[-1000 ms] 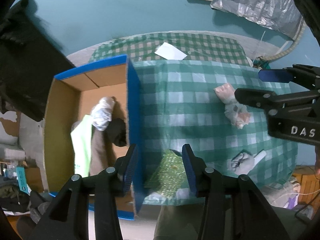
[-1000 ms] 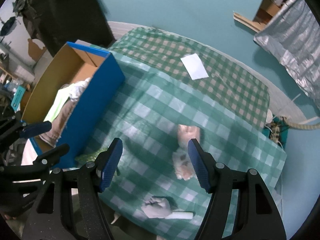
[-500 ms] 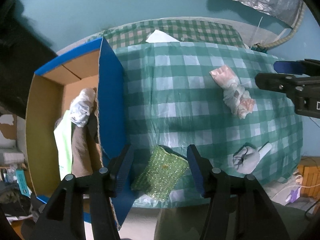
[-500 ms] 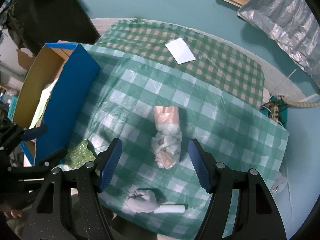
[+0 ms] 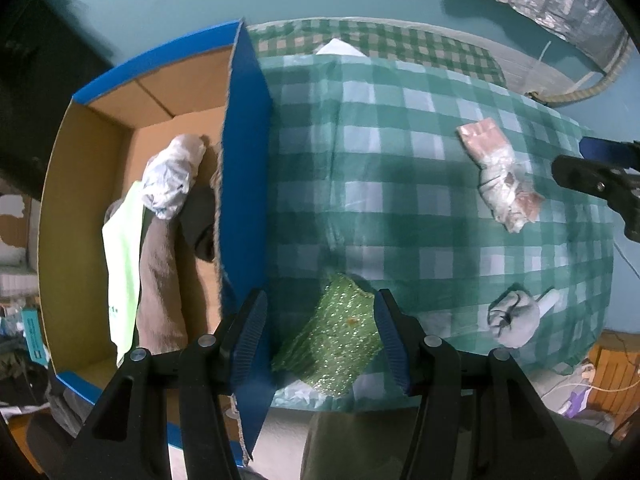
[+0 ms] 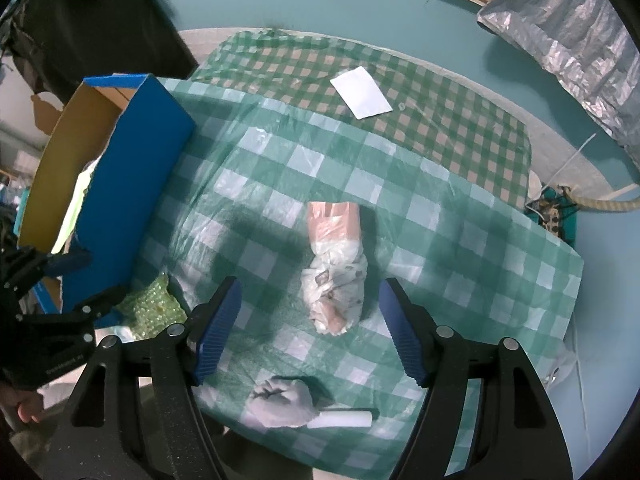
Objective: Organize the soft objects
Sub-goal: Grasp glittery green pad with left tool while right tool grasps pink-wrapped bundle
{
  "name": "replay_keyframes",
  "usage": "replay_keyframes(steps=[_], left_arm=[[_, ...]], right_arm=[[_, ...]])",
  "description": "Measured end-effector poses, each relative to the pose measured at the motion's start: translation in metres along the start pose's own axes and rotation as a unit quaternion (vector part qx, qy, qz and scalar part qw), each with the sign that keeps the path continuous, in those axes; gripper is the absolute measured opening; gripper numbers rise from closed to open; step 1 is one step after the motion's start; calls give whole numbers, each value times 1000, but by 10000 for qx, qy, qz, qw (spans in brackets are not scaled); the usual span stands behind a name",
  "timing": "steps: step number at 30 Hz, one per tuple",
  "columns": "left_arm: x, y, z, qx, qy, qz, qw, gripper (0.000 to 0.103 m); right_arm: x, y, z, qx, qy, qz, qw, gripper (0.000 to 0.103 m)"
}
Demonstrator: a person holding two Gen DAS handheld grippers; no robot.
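Observation:
A green glittery cloth [image 5: 334, 340] lies at the near table edge beside the blue cardboard box [image 5: 246, 152]; it also shows in the right wrist view [image 6: 154, 312]. My left gripper [image 5: 318, 336] is open, its jaws astride the cloth from above. A pink and white rolled bundle [image 6: 336, 268] lies mid-table; my right gripper [image 6: 310, 320] is open above it with the bundle between its jaws. The bundle shows in the left wrist view [image 5: 500, 180] too. A grey balled sock [image 6: 280, 402] with a white roll [image 6: 340, 420] lies at the near edge.
The box holds a white bundle [image 5: 172, 176], a brown cloth [image 5: 158, 280] and a light green cloth [image 5: 124, 264]. A white paper [image 6: 360, 92] lies at the far side of the checked table [image 6: 460, 216]. A silver tarp [image 6: 568, 36] is on the floor behind.
Both grippers moved closer over the table. The left one opened wider and came over the green cloth; the right one centred over the pink and white bundle.

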State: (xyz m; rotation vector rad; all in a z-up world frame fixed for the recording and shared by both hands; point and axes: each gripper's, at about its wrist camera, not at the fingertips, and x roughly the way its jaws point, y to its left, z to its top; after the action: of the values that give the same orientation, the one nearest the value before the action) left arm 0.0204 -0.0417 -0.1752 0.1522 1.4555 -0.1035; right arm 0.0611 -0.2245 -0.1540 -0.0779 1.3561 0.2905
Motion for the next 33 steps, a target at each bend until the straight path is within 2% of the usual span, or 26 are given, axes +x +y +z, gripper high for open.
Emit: replay_keyframes(steps=[12, 19, 24, 28, 33], left_arm=[[4, 1, -5, 175, 1, 79, 9998, 57], [13, 15, -10, -41, 158, 55, 9999, 58], [9, 8, -19, 25, 22, -203, 9998, 82], [12, -2, -27, 143, 6, -216, 9997, 82], [29, -11, -38, 329, 179, -37, 9993, 84]], right_arm=[[11, 1, -3, 31, 70, -31, 10000, 75], [27, -6, -7, 67, 163, -124, 9998, 80], [41, -12, -7, 61, 246, -237, 9994, 80], [54, -13, -3, 25, 293, -313, 9991, 80], [68, -12, 1, -11, 310, -371, 9988, 80]])
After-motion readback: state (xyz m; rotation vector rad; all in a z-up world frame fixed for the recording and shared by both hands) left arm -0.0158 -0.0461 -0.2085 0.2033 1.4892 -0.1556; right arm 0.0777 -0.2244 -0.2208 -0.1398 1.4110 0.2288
